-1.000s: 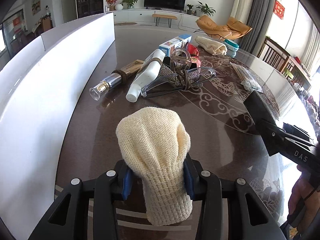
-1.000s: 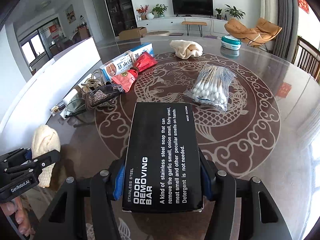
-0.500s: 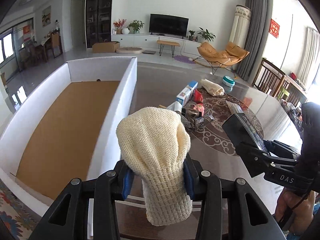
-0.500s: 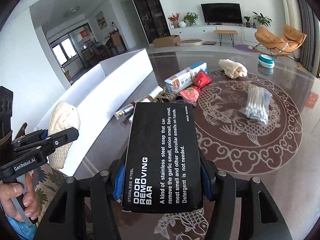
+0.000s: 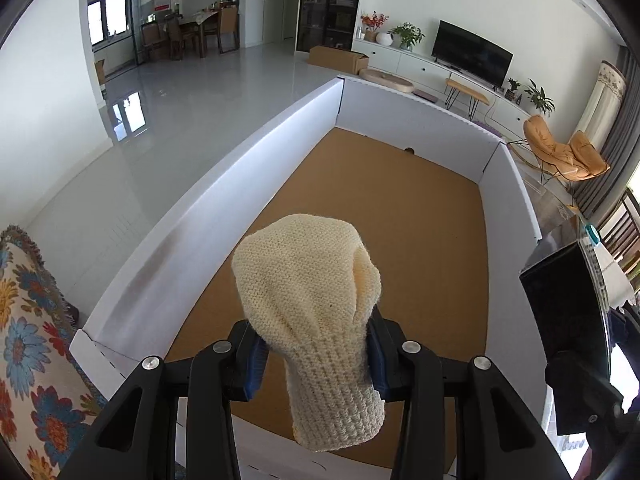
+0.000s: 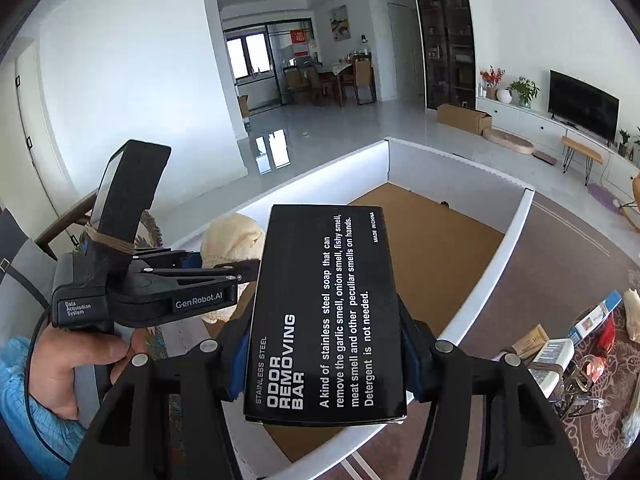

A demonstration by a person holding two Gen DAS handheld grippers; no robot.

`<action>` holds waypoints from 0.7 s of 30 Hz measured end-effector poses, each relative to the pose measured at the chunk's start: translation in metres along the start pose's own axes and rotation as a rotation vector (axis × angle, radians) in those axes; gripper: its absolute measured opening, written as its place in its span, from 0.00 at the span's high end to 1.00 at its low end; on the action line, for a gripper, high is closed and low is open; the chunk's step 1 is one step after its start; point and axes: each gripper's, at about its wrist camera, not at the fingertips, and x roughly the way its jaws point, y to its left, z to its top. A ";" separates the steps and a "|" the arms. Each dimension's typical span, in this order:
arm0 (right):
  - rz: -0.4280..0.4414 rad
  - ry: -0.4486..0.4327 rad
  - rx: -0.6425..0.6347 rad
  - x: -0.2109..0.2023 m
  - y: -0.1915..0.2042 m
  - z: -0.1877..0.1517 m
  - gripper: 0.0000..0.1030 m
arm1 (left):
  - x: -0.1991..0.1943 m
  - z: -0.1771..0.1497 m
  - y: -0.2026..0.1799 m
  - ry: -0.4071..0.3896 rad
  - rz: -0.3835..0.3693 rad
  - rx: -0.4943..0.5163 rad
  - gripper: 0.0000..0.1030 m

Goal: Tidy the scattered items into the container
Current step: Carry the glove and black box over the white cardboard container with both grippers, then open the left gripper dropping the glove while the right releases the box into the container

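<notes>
**Inspector:** Carrying two items at once, you have both grippers poised over the box (image 5: 404,216). Your left gripper (image 5: 316,364) is clamped on the knit piece (image 5: 308,304), pads pressing in at its narrow lower part, the rounded end standing up ahead of the fingers. Below and ahead of that tool lies only bare brown floor.

**Operator:** And the right one?

**Inspector:** Your right gripper (image 6: 324,364) is closed across the width of the black carton (image 6: 324,312), which lies flat between the jaws with its print facing the camera. The box's near white wall sits just beneath that tool; the floor opens out ahead of it. From your left wrist view the carton shows at the far right edge, over the right wall.

**Operator:** So what counts as done?

**Inspector:** Nothing, on what I can see. The visible floor of the box holds no tidied item, apart from a small dark speck by the far wall that I cannot identify. Both pieces are held, neither released.

**Operator:** What is left?

**Inspector:** In my judgement, you lower and let go of these two first. To the right of your right tool, outside the box, more items (image 6: 568,344) lie on the table (image 6: 560,248): small cartons, a red packet, a clip, others too blurred to name. Those need further trips.
</notes>
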 end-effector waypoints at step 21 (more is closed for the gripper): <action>-0.077 0.151 -0.146 0.061 0.014 -0.018 0.01 | 0.017 -0.002 0.023 0.030 0.110 -0.054 0.31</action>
